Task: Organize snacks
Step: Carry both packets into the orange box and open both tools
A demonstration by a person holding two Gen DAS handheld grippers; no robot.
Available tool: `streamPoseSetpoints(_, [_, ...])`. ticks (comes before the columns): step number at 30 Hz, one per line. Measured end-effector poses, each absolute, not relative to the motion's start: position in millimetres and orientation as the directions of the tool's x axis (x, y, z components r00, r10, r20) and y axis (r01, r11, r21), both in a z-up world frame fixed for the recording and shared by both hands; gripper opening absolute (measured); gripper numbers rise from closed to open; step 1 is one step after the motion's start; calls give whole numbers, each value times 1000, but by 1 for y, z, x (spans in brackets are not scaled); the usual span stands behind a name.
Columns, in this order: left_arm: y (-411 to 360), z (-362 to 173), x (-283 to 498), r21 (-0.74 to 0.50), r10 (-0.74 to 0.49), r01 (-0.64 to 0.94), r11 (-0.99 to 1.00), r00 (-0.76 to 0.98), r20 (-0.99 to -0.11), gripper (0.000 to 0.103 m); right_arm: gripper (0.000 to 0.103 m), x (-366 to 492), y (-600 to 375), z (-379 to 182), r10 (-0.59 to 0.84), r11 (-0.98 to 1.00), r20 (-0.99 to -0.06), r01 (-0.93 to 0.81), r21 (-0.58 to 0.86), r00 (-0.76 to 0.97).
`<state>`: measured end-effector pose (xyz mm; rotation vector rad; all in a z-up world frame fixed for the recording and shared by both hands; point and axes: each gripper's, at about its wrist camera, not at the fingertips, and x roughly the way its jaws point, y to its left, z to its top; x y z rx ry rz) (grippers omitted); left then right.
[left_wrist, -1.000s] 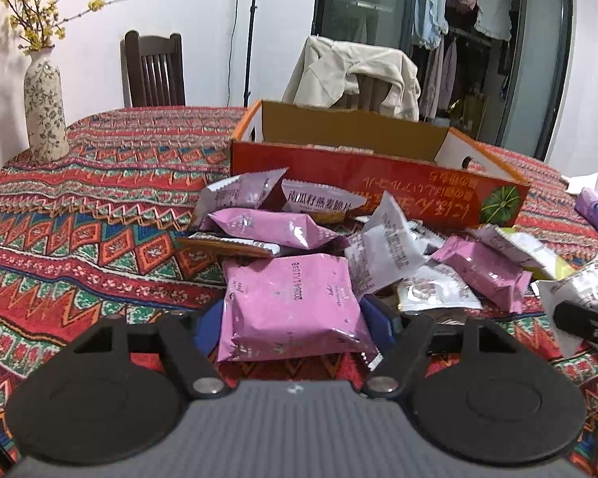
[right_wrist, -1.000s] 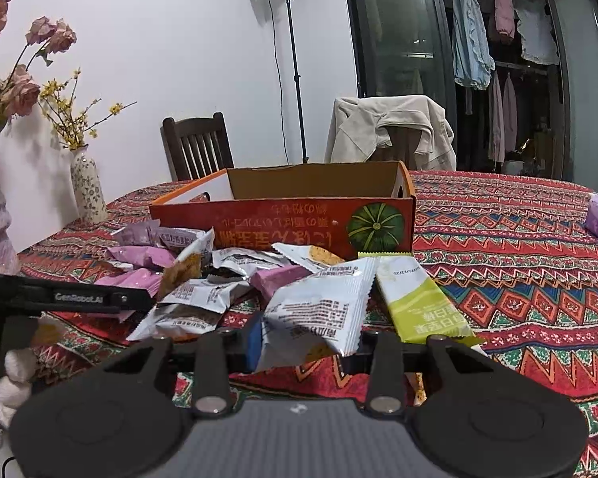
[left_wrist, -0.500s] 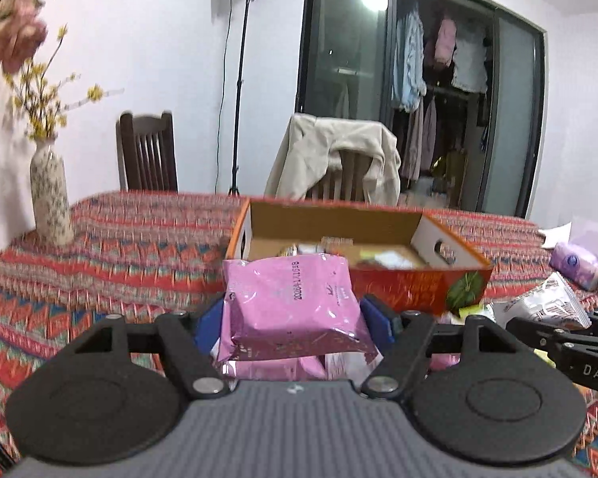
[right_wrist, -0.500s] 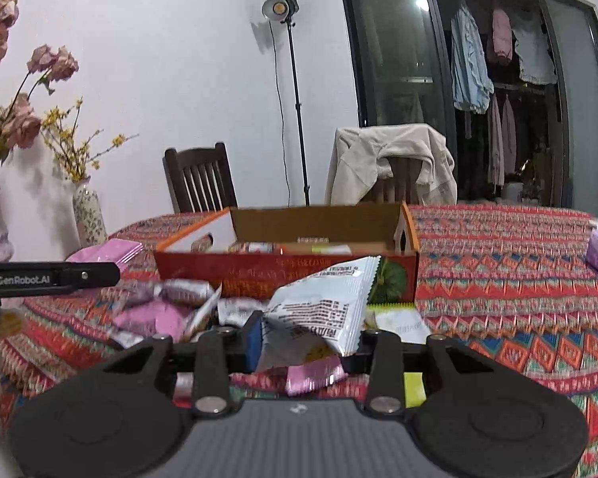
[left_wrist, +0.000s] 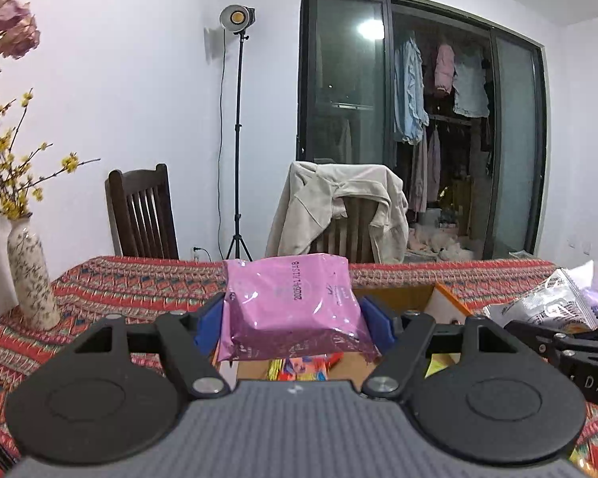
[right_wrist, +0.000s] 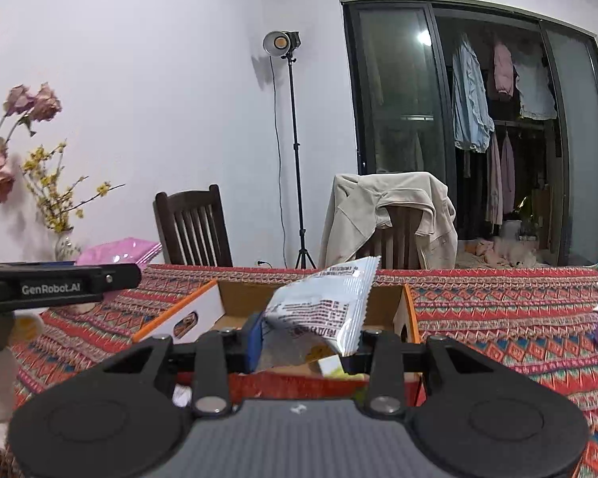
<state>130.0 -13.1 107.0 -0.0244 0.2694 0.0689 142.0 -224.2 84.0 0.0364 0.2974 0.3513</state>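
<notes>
Over the near edge of the cardboard box (right_wrist: 410, 310), both grippers carry a snack: left gripper (left_wrist: 293, 324) clamped across a pink packet (left_wrist: 291, 310), which lies flat with its long axis pointing away toward the box's far wall; right gripper (right_wrist: 305, 342) clamped on the lower corner of a white packet (right_wrist: 327, 306), tilted up to the right. Box opening lies just ahead of and below both, some snacks already inside; neither hand clearly nearer. Nothing stands between packets and opening. Beyond the box, patterned tablecloth (left_wrist: 139, 279); left of it a vase (left_wrist: 32, 279); behind, two chairs, one draped with a jacket (right_wrist: 386, 215)
</notes>
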Motion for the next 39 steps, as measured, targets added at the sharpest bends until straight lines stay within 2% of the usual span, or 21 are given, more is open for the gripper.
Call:
streamPoseSetpoints(9, [-12,105,192,-23,118,-132,991,944,-308,73,36,211,-211,85,289,957,-328,-276,87,899])
streamPoseSetpoints(17, [-3,80,245,-23,159,-178,984,920,-358,73,36,263,-208,52,240,971,-387,-216,105,890])
streamPoseSetpoints(23, [3,54,261,-22,143,-165,986,908,-393,73,36,282,-203,23,251,968,-430,-228,106,867])
streamPoseSetpoints(32, [5,39,264,-11,128,-145,989,901,-414,76,37,278,-194,13,261,964,-446,-258,68,856])
streamPoseSetpoints(33, [6,40,263,-18,121,-141,990,903,-411,81,39,277,-194,12,262,963,-447,-259,67,855])
streamPoseSetpoints(34, [7,40,261,-24,118,-139,990,907,-405,86,53,278,-195,13,261,964,-446,-257,71,856])
streamPoseSetpoints(35, [7,41,260,-26,118,-140,990,910,-397,97,74,277,-195,13,260,964,-441,-253,75,859])
streamPoseSetpoints(36, [7,41,258,-26,121,-143,989,914,-387,103,84,276,-196,15,260,965,-436,-252,76,862])
streamPoseSetpoints(37, [7,41,256,-31,122,-144,989,919,-375,103,97,275,-196,15,259,965,-430,-252,74,865])
streamPoseSetpoints(38, [7,42,254,-38,115,-139,990,923,-368,103,102,274,-196,15,258,965,-428,-252,72,866])
streamPoseSetpoints(39, [6,43,254,-42,110,-134,990,923,-368,103,103,273,-195,15,258,965,-429,-254,69,865])
